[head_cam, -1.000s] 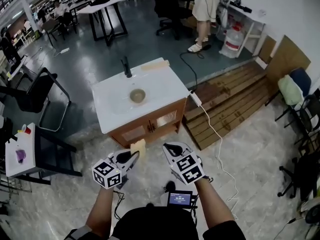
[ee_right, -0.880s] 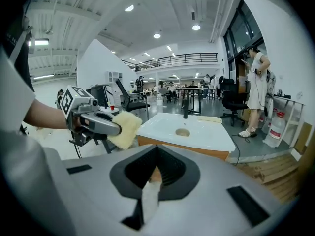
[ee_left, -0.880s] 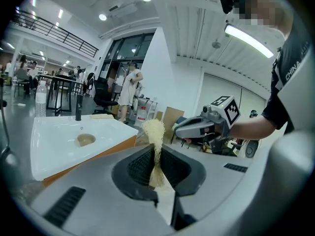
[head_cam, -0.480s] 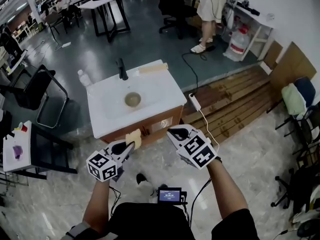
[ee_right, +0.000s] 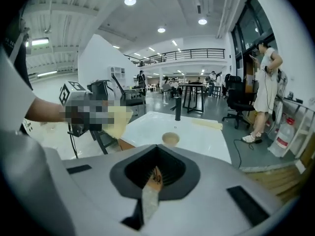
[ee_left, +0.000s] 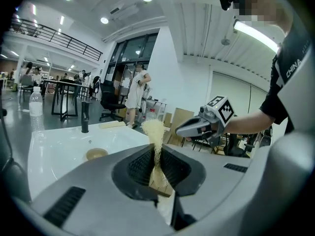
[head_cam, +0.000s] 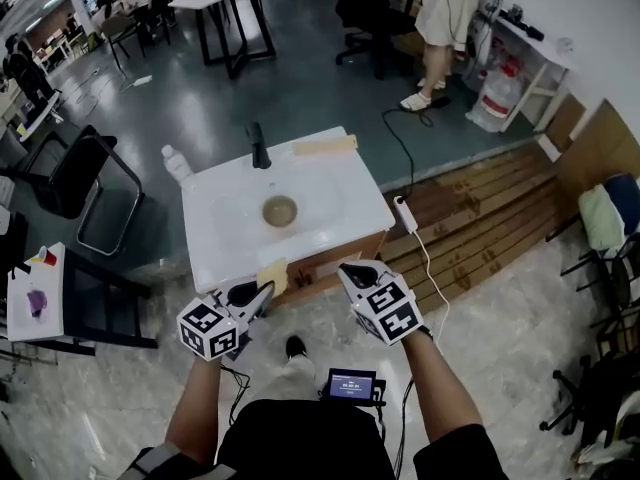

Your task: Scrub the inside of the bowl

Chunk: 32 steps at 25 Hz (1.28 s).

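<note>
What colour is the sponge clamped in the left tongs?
Pale yellow. The sponge shows best in the left gripper view.

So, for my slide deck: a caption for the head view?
Left hand-held gripper holds a yellow sponge, short of the bowl on the white sink unit.

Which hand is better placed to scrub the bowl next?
Left. The left claw is shut on the yellow sponge, while the right claw is shut with nothing in it. Both hang short of the bowl.
</note>
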{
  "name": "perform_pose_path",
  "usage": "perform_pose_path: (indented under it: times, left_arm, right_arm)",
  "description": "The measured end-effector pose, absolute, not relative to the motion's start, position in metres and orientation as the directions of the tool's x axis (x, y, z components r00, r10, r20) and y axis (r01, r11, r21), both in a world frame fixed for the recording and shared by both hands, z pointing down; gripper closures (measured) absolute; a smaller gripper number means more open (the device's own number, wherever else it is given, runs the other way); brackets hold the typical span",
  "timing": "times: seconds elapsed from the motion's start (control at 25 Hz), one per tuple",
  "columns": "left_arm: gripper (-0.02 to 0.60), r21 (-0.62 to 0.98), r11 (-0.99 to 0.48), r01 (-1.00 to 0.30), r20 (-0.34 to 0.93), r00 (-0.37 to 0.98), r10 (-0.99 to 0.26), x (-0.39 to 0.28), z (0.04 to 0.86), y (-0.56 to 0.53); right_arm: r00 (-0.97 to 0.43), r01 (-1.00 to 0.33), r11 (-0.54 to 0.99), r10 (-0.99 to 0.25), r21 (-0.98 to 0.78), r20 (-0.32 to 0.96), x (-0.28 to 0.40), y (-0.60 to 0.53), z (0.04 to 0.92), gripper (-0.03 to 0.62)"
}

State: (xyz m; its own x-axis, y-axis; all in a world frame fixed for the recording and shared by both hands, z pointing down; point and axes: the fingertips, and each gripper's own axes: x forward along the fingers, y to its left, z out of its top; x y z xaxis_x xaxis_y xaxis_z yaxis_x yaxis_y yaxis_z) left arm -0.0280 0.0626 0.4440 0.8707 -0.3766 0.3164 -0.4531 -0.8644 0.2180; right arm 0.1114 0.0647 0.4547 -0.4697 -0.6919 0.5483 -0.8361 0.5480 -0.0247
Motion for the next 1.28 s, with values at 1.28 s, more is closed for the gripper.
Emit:
perform_pose_path:
  times: [1.28]
  left_arm:
    - [0.555, 0.269, -0.814, -0.514, 0.419, 0.824, -0.381, -0.076, 0.492, -0.123]
  right_arm:
    - [-0.594, -0.789, 0.556, -0.586, -0.260, 0.551, 0.043, -0.123, 0.496, 0.586]
